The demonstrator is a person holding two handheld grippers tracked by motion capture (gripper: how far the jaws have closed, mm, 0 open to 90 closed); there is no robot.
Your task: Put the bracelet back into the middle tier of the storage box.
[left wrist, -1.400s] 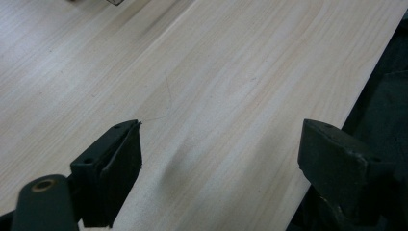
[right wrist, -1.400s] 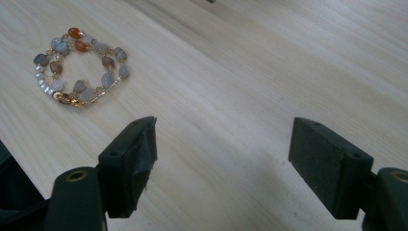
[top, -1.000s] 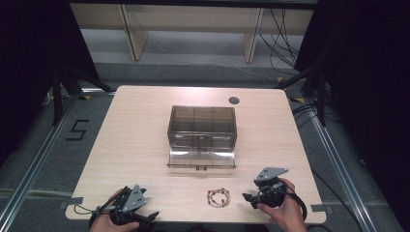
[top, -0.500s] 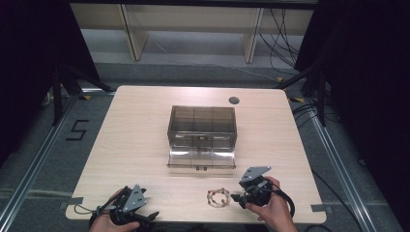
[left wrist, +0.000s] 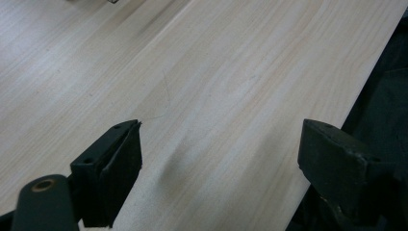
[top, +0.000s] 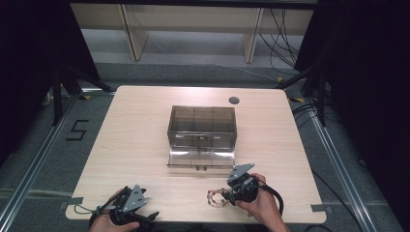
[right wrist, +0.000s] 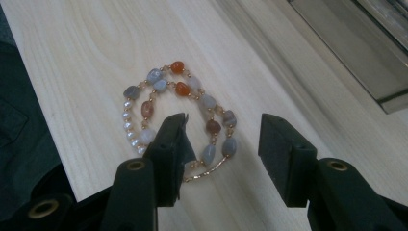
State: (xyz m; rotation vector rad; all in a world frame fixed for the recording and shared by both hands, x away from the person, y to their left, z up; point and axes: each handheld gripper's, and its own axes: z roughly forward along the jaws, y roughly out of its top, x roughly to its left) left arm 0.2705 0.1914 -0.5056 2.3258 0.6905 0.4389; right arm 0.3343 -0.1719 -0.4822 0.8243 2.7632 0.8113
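A beaded bracelet point(right wrist: 179, 113) of grey, orange and pearl stones lies coiled on the wooden table point(top: 145, 140) near its front edge, also seen in the high view as the bracelet point(top: 216, 198). My right gripper point(right wrist: 222, 137) is open and lowered over the bracelet, with its jaws straddling one side of the coil. In the high view the right gripper point(top: 231, 194) sits just right of the bracelet. My left gripper point(left wrist: 219, 149) is open over bare wood at the table's front edge, seen as the left gripper point(top: 140, 217) at the front left.
A smoky clear plastic drawer box point(top: 202, 126) stands mid-table with its lower drawer point(top: 201, 159) pulled out toward me. A round dark grommet point(top: 234, 100) sits at the back right. Cables trail on the floor to the right.
My right gripper has moved left and down to the bracelet, from beside it to over it. The left gripper has stayed at the front left.
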